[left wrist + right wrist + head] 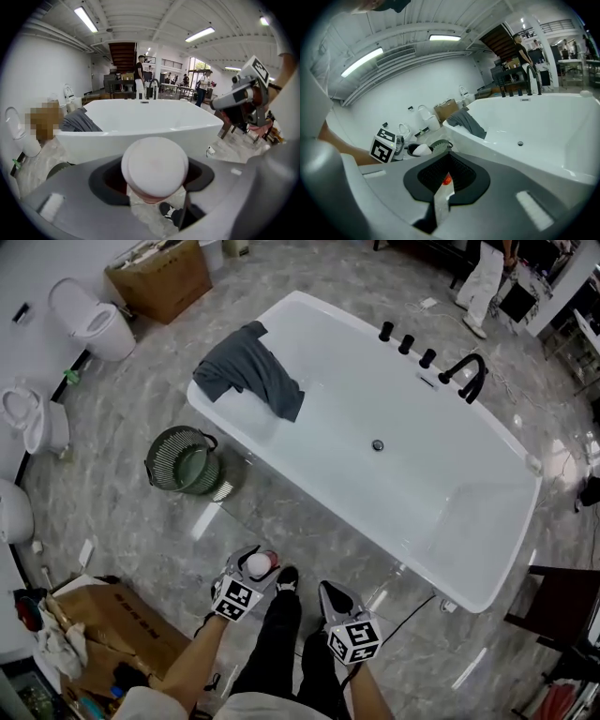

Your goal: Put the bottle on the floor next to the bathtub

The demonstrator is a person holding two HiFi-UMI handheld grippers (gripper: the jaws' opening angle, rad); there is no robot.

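A bottle [260, 564] with a white cap and pinkish-red body is held just above the grey marble floor, in front of the near wall of the white bathtub [422, 474]. My left gripper [253, 570] is shut on it. In the left gripper view the cap [154, 166] fills the space between the jaws, with the bathtub [140, 122] straight ahead. My right gripper [330, 594] hangs beside it to the right, shut with nothing in it. From the right gripper view [445, 180] the left gripper [415, 150] shows with the bottle's cap [423, 150].
A grey towel [251, 367] drapes over the tub's far-left rim. A green basket [183, 460] stands on the floor to the left. Black tap fittings [467, 376] line the tub's far side. Toilets [94, 320] and cardboard boxes [159, 277] sit further left. My shoe [287, 579] is between the grippers.
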